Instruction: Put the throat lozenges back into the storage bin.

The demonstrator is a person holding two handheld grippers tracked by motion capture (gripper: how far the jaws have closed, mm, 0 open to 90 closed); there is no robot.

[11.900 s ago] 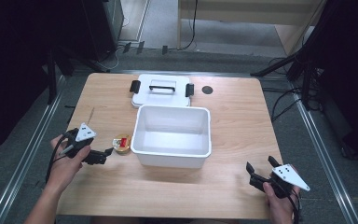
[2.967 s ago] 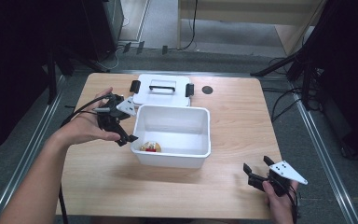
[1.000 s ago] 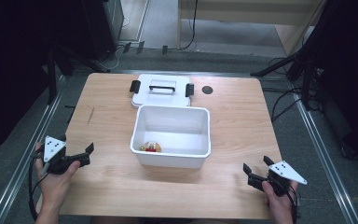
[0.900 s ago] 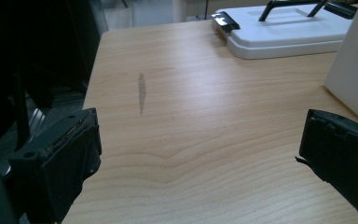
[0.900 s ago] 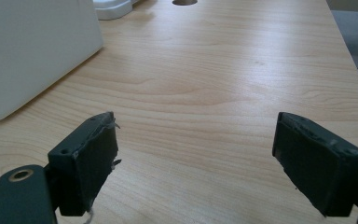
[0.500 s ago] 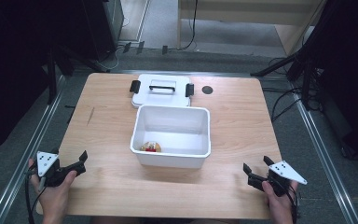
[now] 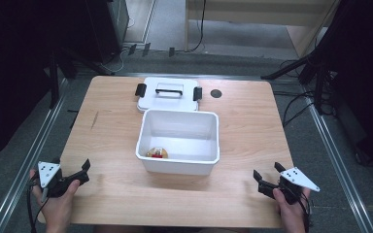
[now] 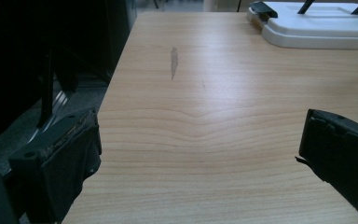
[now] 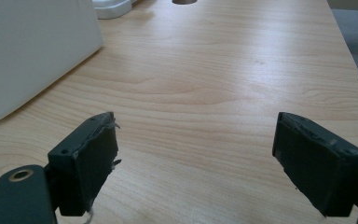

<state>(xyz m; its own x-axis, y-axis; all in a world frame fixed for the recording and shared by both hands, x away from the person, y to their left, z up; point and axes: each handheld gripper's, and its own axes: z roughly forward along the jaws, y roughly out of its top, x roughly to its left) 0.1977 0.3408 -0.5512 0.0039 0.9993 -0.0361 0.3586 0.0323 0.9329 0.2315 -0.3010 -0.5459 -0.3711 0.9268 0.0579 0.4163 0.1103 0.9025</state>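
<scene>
A white bin [image 7: 179, 141] stands mid-table with a small red-and-yellow object [image 7: 156, 153] at its front left corner inside. Behind it lies its white lid [image 7: 167, 94] with black clips and a handle. My left gripper [image 7: 73, 175] rests open at the table's front left corner, jaws wide apart with bare wood between them [image 8: 200, 154]. My right gripper [image 7: 267, 180] sits open near the front right edge, nothing between its jaws [image 9: 196, 149]; the bin's wall [image 9: 32, 51] is at its left.
The wooden table [image 7: 243, 121] has a dark round hole [image 7: 216, 93] at the back right of the lid. A grey scuff [image 8: 173, 61] marks the left side. Dark stands and cables surround the table on the floor.
My left gripper dropped the small object into the bin, then drew back to the front left corner, still moving slightly toward the edge. The right gripper has stayed put.
</scene>
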